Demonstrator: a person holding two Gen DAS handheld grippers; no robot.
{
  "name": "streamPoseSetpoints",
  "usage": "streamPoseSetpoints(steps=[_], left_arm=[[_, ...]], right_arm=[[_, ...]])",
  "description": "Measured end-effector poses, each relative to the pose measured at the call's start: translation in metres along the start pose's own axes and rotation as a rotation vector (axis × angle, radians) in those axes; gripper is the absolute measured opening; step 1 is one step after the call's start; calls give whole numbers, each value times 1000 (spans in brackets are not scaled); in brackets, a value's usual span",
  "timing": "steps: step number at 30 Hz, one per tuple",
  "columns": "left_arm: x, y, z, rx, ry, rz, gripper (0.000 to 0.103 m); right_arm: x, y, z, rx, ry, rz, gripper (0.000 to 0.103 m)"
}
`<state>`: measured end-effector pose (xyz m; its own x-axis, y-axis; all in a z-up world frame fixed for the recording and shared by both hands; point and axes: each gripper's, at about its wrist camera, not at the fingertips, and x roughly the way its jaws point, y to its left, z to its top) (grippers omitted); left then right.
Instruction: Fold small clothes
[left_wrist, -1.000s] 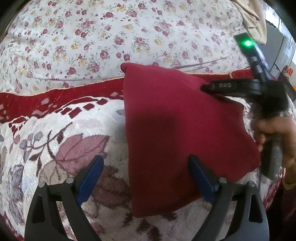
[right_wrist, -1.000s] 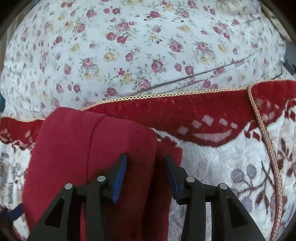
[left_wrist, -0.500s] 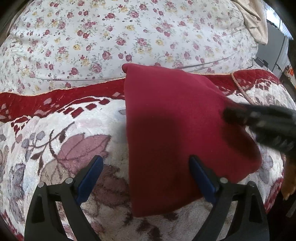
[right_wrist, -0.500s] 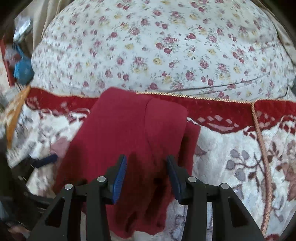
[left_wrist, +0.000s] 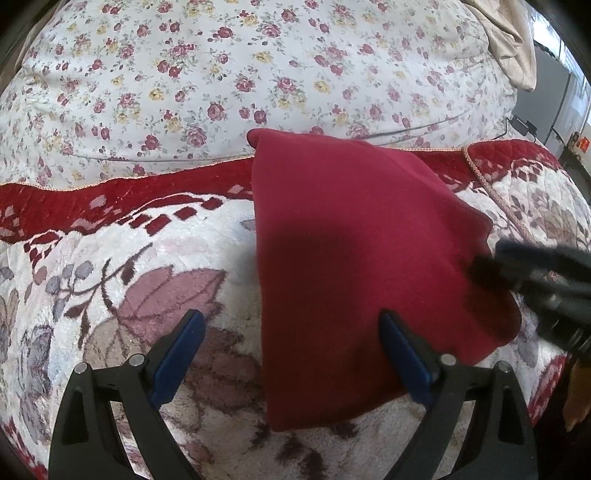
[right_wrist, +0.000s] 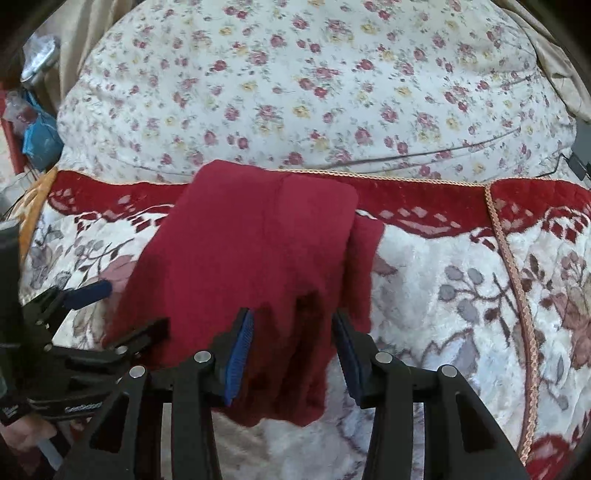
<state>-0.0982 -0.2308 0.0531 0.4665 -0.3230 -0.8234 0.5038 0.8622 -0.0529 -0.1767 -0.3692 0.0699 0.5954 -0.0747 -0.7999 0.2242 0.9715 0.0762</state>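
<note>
Red cloth (left_wrist: 354, 266) lying lengthwise 12-to-6 on blanket (left_wrist: 110, 258); right gripper (right_wrist: 293, 345) nearer, hovering spread over near hem; left gripper (left_wrist: 291, 354) spread, straddling left edge.

A home bedroom; a floral bedsheet (left_wrist: 229, 74) and a plush red-bordered blanket (left_wrist: 110, 240) cover a bed.

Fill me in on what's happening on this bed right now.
A person with a two-finger gripper in each hand is folding a small dark red garment that lies flat on a plush floral blanket. It already looks folded over, with a layered edge showing on one side. The left gripper is open, its fingers straddling the cloth's near left edge. The right gripper is also open above the near end, gripping nothing.
</note>
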Motion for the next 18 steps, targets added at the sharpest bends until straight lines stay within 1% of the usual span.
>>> streamPoseSetpoints(steps=[2, 4, 7, 9, 10, 11, 12, 14, 15, 16, 18], left_arm=[[0, 0, 0, 0, 2, -2, 95], [1, 0, -1, 1, 3, -3, 95], [1, 1, 0, -5, 3, -8, 95], [0, 2, 2, -17, 3, -20, 95], [0, 3, 3, -22, 1, -25, 95], [-2, 5, 4, -33, -3, -41, 95], [-3, 7, 6, -41, -5, -52, 95], [-5, 14, 11, -75, -5, -102, 95], [-6, 20, 14, -102, -4, -150, 95], [-6, 24, 16, -118, -3, -176, 95], [-5, 30, 20, -154, -3, -210, 96]], right_arm=[[19, -1, -8, 10, 44, -13, 50], [24, -6, -13, 35, 42, -6, 54], [16, -11, -9, 64, 49, 23, 57], [7, -16, -5, 89, 38, 52, 61], [1, -20, -3, 106, 20, 68, 67], [-3, -24, -1, 121, 4, 74, 74], [-7, -31, 2, 145, -20, 76, 77], [-7, -45, 6, 198, -58, 72, 91], [-2, -57, 9, 240, -72, 78, 93], [5, -65, 12, 265, -69, 87, 95], [23, -79, 16, 308, -29, 127, 95]])
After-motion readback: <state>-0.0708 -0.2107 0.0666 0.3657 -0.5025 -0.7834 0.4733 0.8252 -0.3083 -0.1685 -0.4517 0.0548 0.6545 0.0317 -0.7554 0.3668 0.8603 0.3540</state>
